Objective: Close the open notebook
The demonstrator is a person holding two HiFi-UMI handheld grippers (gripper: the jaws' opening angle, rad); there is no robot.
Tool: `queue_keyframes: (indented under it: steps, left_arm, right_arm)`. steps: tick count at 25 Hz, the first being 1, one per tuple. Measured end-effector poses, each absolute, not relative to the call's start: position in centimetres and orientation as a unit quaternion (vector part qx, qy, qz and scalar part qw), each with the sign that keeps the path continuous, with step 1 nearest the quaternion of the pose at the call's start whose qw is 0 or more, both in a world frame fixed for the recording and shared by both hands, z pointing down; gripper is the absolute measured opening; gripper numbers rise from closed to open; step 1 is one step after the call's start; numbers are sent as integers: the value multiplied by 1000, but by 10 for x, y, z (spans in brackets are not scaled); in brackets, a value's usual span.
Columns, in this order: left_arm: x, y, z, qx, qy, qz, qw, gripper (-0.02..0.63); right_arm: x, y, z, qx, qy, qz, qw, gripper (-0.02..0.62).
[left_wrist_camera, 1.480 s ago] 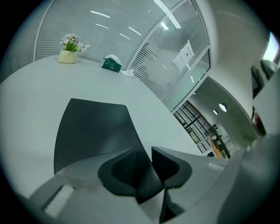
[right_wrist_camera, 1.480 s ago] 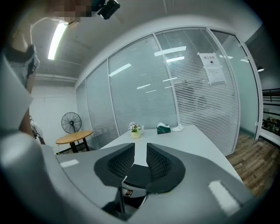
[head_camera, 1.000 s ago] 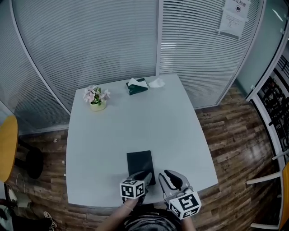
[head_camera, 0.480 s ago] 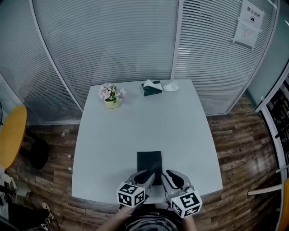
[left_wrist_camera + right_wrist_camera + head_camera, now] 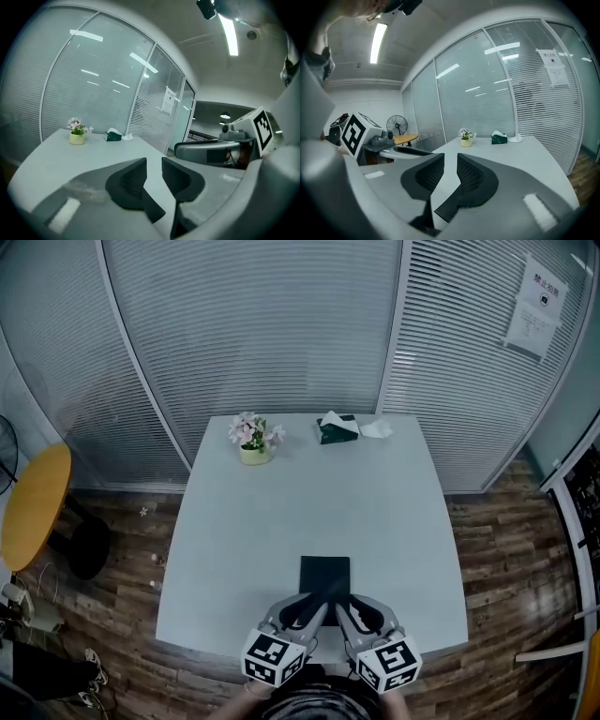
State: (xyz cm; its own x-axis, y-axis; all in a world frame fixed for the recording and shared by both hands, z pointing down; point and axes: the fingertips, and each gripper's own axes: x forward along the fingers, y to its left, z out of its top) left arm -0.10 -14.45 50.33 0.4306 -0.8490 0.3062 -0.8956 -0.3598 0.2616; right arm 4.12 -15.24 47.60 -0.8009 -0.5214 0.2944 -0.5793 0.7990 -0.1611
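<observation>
notebook (image 5: 324,571) near edge hidden, notice (image 5: 537,306) print unreadable

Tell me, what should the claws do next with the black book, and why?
Probably draw both away and finish. The notebook looks already shut, lying flat on the table, and the left claw and right claw both stand open with nothing between their jaws, so nothing seems left to close.
</observation>
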Motion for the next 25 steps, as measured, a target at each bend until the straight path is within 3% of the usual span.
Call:
queue_keyframes:
  steps: [15,20,25]
  left_arm:
    - [-29,-126,432,823,-559,30,101,49]
    - [-34,-123,412,818,-569,20,83,6]
    - [-42,-121,397,810,-581,3,84,5]
  right_arm:
    - [-2,-136,424,241,-963,89,74,55]
    - [-8,-135,407,238,-967,75,58,25]
    - [-15,-134,394,229,-970,61,46,3]
